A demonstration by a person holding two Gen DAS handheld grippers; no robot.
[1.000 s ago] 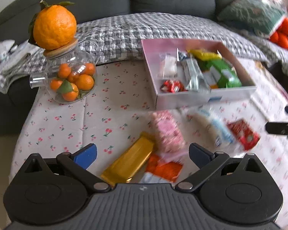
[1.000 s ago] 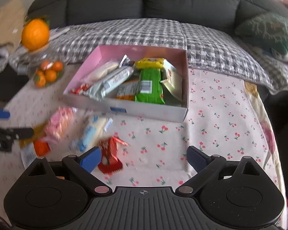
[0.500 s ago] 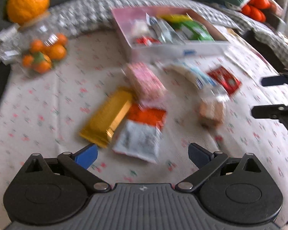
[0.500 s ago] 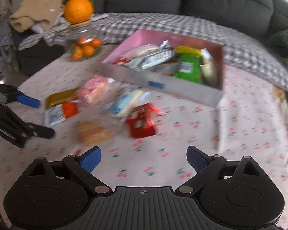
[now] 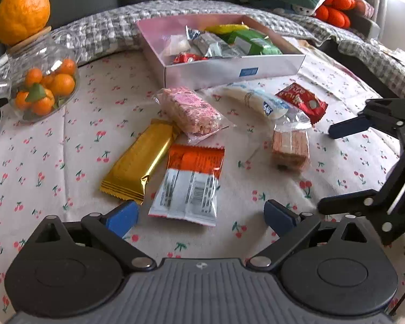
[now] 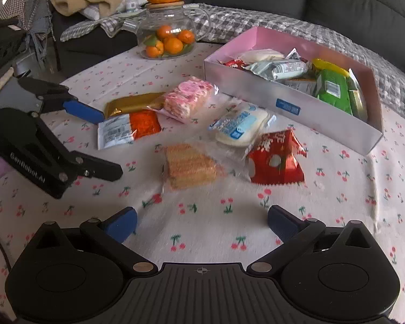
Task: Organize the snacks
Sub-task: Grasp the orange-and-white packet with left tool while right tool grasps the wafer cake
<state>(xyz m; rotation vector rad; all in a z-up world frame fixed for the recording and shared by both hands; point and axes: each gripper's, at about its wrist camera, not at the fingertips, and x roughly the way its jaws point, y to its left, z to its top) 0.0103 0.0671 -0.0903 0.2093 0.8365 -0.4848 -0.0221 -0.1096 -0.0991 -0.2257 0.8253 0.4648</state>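
Near the far edge of the cherry-print surface (image 5: 67,145) stood the pink box (image 5: 229,67), part-filled with snacks, while the gold bar (image 5: 140,162), orange packet (image 5: 189,183), pink bar (image 5: 191,112), wafer pack (image 6: 189,166), white pack (image 6: 240,127) and red pack (image 6: 276,162) lay loose before it. The left gripper (image 5: 201,216) hung over the orange packet, fingers spread wide and holding nothing. The right gripper (image 6: 202,221), which had just been opening, stood at its widest and empty near the wafer pack.

"GenRobot.AI" on left gripper (image 6: 94,145)

My left gripper (image 5: 199,214) is matte black with blue fingertip pads and silver pivot screws. My right gripper (image 6: 202,220) matches; white lettering marks the left one's side.
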